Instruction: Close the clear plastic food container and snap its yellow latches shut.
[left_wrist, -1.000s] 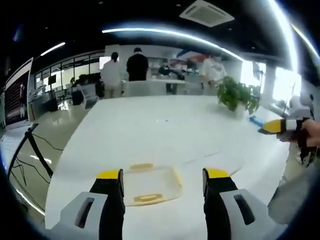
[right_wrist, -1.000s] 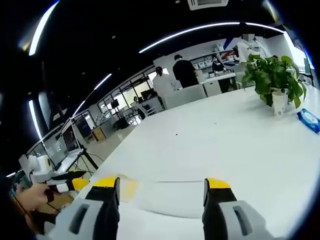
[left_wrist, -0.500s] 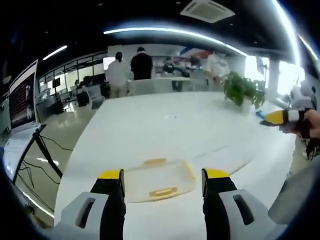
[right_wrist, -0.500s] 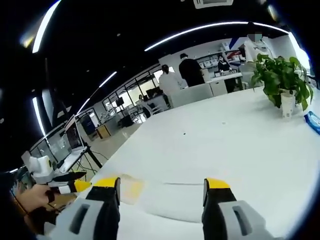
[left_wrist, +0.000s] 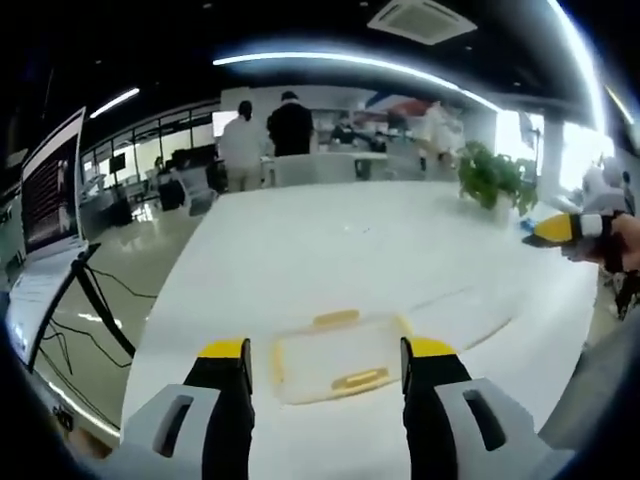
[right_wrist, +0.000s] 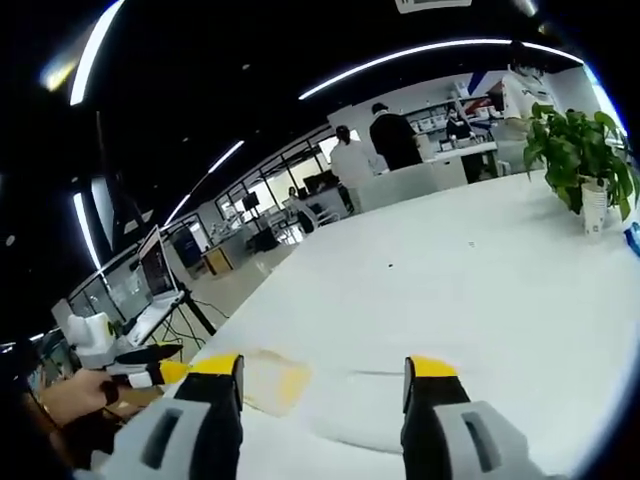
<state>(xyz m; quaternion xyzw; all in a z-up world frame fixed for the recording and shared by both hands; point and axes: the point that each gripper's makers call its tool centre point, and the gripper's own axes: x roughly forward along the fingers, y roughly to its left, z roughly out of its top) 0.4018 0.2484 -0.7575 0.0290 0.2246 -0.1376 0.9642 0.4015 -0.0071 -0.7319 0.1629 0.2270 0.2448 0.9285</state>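
Note:
The clear plastic food container (left_wrist: 335, 350) lies on the white table (left_wrist: 330, 250), with a yellow latch (left_wrist: 336, 319) on its far side and another (left_wrist: 360, 380) on its near side. It sits just ahead of my left gripper (left_wrist: 322, 352), which is open with nothing between its jaws. In the right gripper view the container (right_wrist: 340, 395) shows low down with a yellow part (right_wrist: 270, 380) at its left end; my right gripper (right_wrist: 322, 368) is open above it. The other gripper's yellow tip (left_wrist: 555, 228) enters the left gripper view from the right, held by a hand.
A potted plant (left_wrist: 490, 178) stands at the far right of the table, also the potted plant (right_wrist: 585, 160) in the right gripper view. Several people (left_wrist: 270, 130) stand beyond the table's far end. A monitor on a tripod (left_wrist: 50, 200) stands left of the table.
Both cameras shifted; in the left gripper view the container now appears closer and more to the right between the jaws. Both grippers stay open.

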